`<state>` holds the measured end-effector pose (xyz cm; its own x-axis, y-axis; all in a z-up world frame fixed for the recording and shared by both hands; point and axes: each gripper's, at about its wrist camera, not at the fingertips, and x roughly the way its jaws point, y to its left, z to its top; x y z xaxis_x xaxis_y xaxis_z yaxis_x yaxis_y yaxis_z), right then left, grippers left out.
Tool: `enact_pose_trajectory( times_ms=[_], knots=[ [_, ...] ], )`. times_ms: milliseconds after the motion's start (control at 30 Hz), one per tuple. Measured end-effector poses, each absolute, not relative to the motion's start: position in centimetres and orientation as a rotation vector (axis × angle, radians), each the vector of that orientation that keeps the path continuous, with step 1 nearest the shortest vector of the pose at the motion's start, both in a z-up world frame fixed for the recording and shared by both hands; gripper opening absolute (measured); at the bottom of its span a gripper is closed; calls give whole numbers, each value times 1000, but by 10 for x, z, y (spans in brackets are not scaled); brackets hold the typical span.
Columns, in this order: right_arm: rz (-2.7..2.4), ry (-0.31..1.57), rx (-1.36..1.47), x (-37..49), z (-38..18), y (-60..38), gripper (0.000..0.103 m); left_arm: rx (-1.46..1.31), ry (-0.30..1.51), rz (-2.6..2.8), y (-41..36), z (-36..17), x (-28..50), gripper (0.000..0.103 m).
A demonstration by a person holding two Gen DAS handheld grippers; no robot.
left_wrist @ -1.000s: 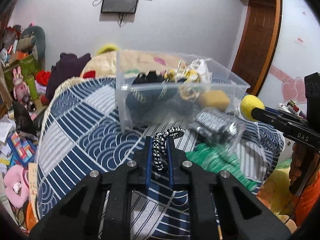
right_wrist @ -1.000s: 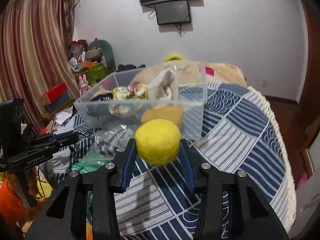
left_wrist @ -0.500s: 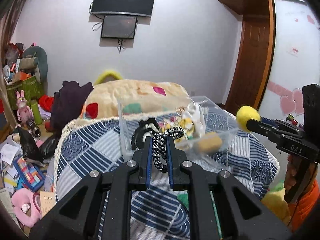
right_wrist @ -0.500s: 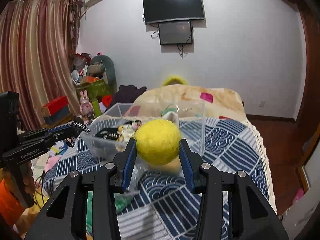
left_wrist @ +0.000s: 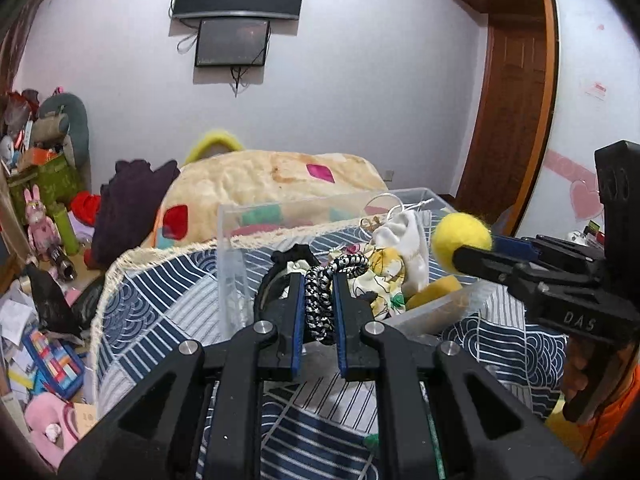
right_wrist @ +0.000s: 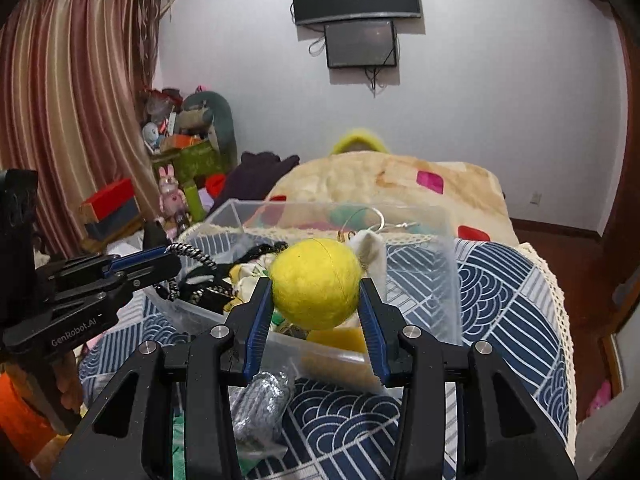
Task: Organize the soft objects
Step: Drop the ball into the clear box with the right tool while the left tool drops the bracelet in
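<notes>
My left gripper [left_wrist: 318, 280] is shut on a black-and-white braided cord [left_wrist: 320, 300], held just above the near edge of a clear plastic bin [left_wrist: 232, 248]. My right gripper [right_wrist: 316, 284] is shut on a yellow felt ball [right_wrist: 316, 282], also at the bin's near rim [right_wrist: 340, 344]. The bin holds a white pouch [left_wrist: 404, 236], a floral cloth [left_wrist: 380, 276], a black item [left_wrist: 292, 258] and a yellow sponge [right_wrist: 340, 338]. The ball also shows in the left wrist view [left_wrist: 460, 240], the cord in the right wrist view [right_wrist: 188, 252].
The bin stands on a bed with a blue-and-white patterned cover [right_wrist: 500, 300] and a beige blanket [left_wrist: 272, 176] behind. A silvery bag [right_wrist: 260, 404] and green cloth [left_wrist: 372, 440] lie in front of the bin. Toys and clutter [left_wrist: 40, 240] fill the floor at left.
Both grippers have risen and moved forward to the bin's near rim, each still holding its object. The views now look down into the bin from above its front wall.
</notes>
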<state>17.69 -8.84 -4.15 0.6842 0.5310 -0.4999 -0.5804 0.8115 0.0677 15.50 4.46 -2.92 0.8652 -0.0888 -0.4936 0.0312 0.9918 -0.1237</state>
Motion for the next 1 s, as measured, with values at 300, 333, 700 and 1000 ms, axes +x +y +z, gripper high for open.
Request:
enact_pose_trajectory(
  times_ms=[300,333,700,1000],
  knots=[
    [605,587,-102,190,-54,-83,40,-132,558,-45,43,-46,179,13],
    [604,592,-101,190,-55,-83,41,-125,566,-39,43,-47,179,13],
    [579,567,-105,183,-50,-91,59,-126,571,-24,48,-50,170,34],
    [626,535,-57,166,-40,-104,60,-136,529,-18,49,-39,149,55]
  ],
)
